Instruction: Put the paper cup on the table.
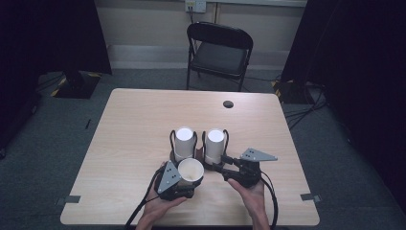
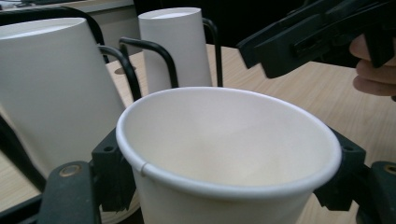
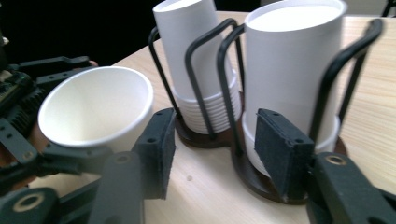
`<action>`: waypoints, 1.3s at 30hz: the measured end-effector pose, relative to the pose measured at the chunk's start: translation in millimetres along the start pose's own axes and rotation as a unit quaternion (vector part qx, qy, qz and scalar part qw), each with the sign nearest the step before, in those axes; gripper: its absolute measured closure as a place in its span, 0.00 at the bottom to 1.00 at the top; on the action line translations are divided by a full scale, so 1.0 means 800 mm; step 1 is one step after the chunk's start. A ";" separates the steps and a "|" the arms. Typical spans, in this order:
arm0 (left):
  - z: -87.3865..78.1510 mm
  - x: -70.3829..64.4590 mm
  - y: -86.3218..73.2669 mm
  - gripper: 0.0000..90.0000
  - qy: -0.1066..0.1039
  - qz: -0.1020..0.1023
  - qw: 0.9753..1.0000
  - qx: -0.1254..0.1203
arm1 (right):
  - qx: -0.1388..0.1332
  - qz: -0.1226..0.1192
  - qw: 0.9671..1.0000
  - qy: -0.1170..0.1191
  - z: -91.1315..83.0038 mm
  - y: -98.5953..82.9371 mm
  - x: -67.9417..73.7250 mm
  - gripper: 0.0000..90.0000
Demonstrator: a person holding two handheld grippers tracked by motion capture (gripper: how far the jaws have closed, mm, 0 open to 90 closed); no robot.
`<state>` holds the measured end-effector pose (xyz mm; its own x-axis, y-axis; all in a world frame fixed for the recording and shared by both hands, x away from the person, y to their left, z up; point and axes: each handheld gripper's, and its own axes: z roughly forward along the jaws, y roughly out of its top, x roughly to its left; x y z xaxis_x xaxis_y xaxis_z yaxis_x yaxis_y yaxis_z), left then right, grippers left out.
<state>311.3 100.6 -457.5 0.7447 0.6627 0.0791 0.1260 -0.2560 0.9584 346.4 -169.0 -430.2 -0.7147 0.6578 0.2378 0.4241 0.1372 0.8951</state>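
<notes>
The left gripper [image 1: 184,179] pinches an upright paper cup [image 1: 190,171] between its jaws, near the table's [image 1: 134,124] front edge. Just behind it, two stacks of upturned cups [image 1: 183,142] stand in a black wire holder [image 3: 205,135]. The right gripper [image 1: 225,165] has its jaws spread, just beside the holder's base.

Looks like a lab or recording studio room I'm working in, not a home. Bare wooden table [image 1: 143,124] with a cable hole [image 1: 228,104], tape marks [image 1: 72,199] at its corners, grey carpet floor [image 1: 57,143]. Black curtains [image 1: 364,57] hang on both sides, a lone black folding chair [image 1: 219,52] opposite, wall socket [image 1: 195,5] behind, cables [image 1: 301,112] on the floor.
</notes>
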 end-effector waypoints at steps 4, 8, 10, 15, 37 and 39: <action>-0.009 0.007 -0.003 0.26 0.012 -0.010 1.000 -0.004 | -0.014 -0.001 1.000 -0.020 -0.006 -0.006 -0.003 0.48; -0.018 0.015 -0.004 0.26 0.022 -0.016 1.000 -0.010 | -0.037 0.001 0.998 -0.048 -0.014 -0.013 -0.006 0.41; -0.024 0.020 -0.004 0.26 0.028 -0.018 0.999 -0.013 | -0.048 -0.002 0.997 -0.061 -0.017 -0.016 -0.008 0.39; -0.035 0.030 -0.004 0.26 0.041 -0.022 0.999 -0.021 | -0.065 -0.001 0.993 -0.098 -0.026 -0.021 -0.013 0.28; -0.063 0.084 -0.009 0.26 0.105 -0.071 0.991 -0.042 | -0.072 -0.004 0.969 -0.238 -0.033 -0.061 -0.029 0.17; -0.064 0.087 -0.008 0.26 0.111 -0.078 0.990 -0.046 | -0.070 -0.007 0.967 -0.246 -0.033 -0.064 -0.030 0.16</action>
<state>328.8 184.8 -443.9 0.5577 0.8297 -0.0236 0.1611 -0.0804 0.9837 327.0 -211.3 -471.8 -0.3546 0.9337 0.0492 0.3122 0.0687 0.9475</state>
